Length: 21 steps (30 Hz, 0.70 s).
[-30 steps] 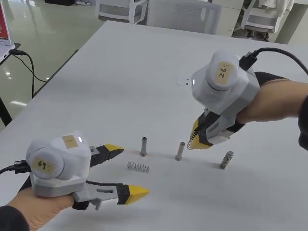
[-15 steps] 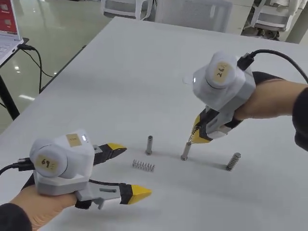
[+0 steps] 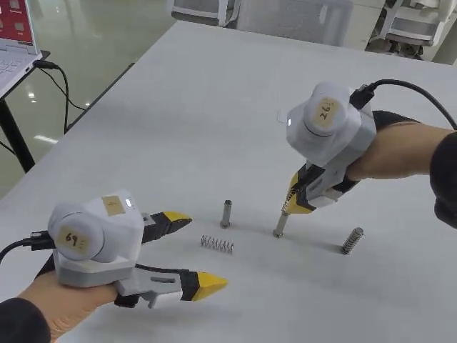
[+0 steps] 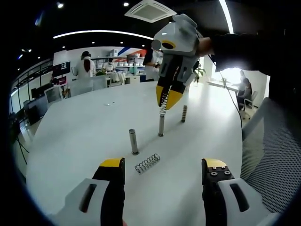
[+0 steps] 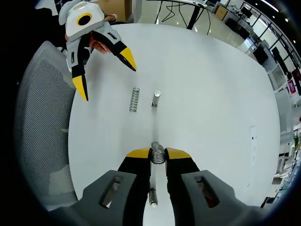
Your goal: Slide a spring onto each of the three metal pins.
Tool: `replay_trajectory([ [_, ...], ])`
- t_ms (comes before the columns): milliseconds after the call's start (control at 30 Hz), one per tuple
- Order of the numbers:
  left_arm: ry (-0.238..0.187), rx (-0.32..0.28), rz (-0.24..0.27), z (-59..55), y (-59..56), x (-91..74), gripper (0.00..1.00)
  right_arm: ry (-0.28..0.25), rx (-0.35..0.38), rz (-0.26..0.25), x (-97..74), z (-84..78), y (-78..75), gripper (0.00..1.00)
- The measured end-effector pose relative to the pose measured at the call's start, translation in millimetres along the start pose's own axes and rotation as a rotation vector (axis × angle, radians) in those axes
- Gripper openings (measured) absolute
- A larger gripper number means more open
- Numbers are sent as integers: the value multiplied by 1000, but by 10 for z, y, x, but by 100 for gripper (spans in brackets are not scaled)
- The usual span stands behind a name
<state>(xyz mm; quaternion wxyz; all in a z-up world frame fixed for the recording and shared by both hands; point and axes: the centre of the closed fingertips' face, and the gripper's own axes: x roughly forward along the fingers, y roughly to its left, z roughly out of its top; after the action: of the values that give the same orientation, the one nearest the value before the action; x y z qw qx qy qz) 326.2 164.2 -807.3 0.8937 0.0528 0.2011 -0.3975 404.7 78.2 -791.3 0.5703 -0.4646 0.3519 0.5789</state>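
One pin, the right pin point(image 3: 352, 240), already wears a fitted spring point(image 4: 184, 112). The left pin point(image 3: 226, 213) is bare, and a loose spring point(image 3: 217, 244) lies flat on the white table point(image 3: 214, 107) just near of it. The right gripper point(image 3: 293, 205) is clenched on a held spring point(image 5: 158, 153), poised just over the middle pin point(image 3: 280, 226). I cannot tell whether its lower end has caught the tip. The left gripper point(image 3: 201, 250) hovers at the near left, jaws spread, grasping nothing.

The risk, as I judge it, is that the held spring hangs slightly off the pin's line. Lowering it could then snag the tip and topple a pin that seems to stand free. Letting go too soon could send the coil bouncing off to roll away. Nothing is boxed: pins and springs rest straight on the table.
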Motion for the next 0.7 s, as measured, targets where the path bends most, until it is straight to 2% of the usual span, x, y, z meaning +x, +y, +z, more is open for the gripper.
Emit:
replay_trajectory([
  [700, 1, -10, 6, -21, 35, -32, 63, 19, 24, 34, 197, -67, -25, 13],
])
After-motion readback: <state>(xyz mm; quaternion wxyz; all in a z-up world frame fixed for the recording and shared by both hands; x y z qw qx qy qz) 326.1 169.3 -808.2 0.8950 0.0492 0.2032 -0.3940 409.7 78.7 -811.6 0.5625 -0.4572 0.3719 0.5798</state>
